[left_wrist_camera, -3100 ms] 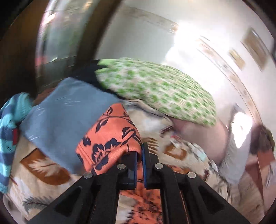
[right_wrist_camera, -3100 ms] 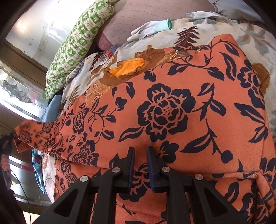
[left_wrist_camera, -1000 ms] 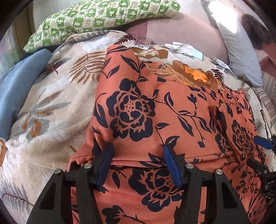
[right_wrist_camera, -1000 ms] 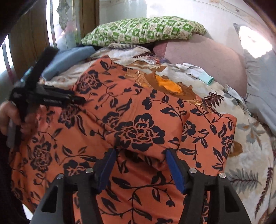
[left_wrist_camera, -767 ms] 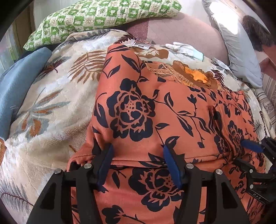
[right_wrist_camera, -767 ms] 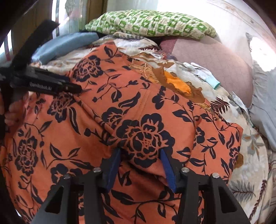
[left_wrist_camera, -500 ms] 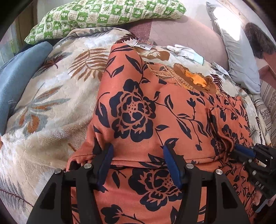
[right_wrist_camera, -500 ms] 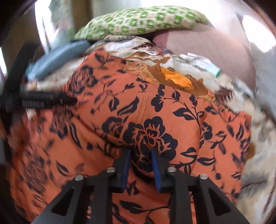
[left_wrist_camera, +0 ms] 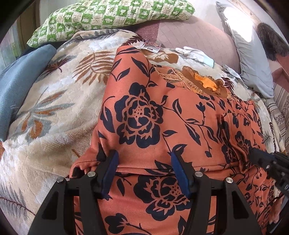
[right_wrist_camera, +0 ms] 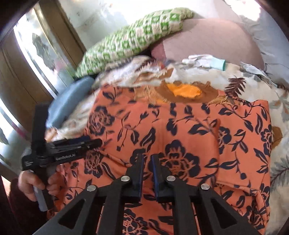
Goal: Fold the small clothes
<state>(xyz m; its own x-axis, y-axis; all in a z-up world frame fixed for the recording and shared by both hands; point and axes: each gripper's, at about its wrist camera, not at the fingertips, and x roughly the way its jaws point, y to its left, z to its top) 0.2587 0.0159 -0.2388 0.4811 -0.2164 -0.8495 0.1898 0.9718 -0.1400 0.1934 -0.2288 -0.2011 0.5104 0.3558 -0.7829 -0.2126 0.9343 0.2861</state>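
Observation:
An orange garment with dark flower print (left_wrist_camera: pixel 162 126) lies spread on a leaf-patterned blanket (left_wrist_camera: pixel 54 108), its upper layer folded back toward me. My left gripper (left_wrist_camera: pixel 143 160) is open, its jaws straddling the folded edge near the garment's left side. My right gripper (right_wrist_camera: pixel 146 162) is shut on a pinch of the garment's folded edge (right_wrist_camera: pixel 162 144). The right gripper shows at the right edge of the left wrist view (left_wrist_camera: pixel 267 160). The left gripper shows at the left of the right wrist view (right_wrist_camera: pixel 86 142).
A green checked pillow (left_wrist_camera: pixel 108 16) and a pink cushion (left_wrist_camera: pixel 195 36) lie at the bed's head. A blue cloth (left_wrist_camera: pixel 18 79) sits at the left. White gloves (left_wrist_camera: pixel 195 54) and a grey pillow (left_wrist_camera: pixel 252 59) lie at the right. A window (right_wrist_camera: pixel 36 59) is to the left.
Both grippers let go of the garment after laying it down. My right gripper then closed on the folded edge and moved forward. My left gripper stayed open and still.

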